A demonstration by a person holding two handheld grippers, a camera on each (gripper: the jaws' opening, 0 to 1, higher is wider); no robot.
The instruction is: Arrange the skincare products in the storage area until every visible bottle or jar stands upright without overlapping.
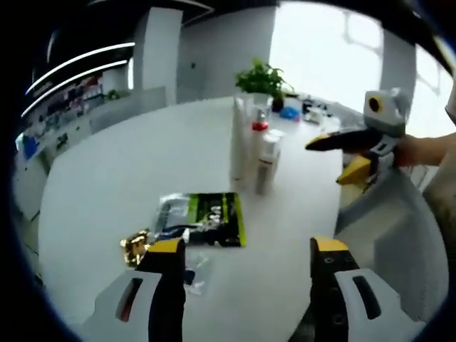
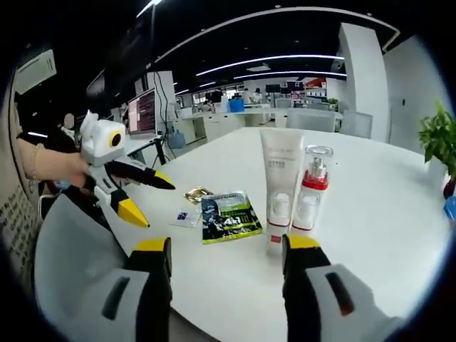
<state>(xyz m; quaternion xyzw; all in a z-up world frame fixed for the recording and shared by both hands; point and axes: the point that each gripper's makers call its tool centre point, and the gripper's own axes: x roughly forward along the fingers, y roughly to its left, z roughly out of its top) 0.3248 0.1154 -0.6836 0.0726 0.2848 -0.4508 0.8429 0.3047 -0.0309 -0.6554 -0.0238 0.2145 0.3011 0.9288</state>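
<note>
Left gripper (image 1: 246,260): jaws spread wide, nothing between them, over the near table edge.
Right gripper (image 2: 224,256): jaws apart and empty; white tube (image 2: 279,187) at 12 o'clock.
Pump bottle (image 2: 311,191): upright, touching the tube's right side.
Sachets: green packet (image 2: 226,216) flat at 11 o'clock, gold one (image 2: 197,194) beyond.
Surface: round white table (image 2: 370,214), glossy.
Room: potted plant (image 1: 261,78) at table's far edge, open office behind, ceiling light strips.

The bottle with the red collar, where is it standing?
In the right gripper view, the red-collared bottle stands upright on the white table, right beside the white tube.
</note>
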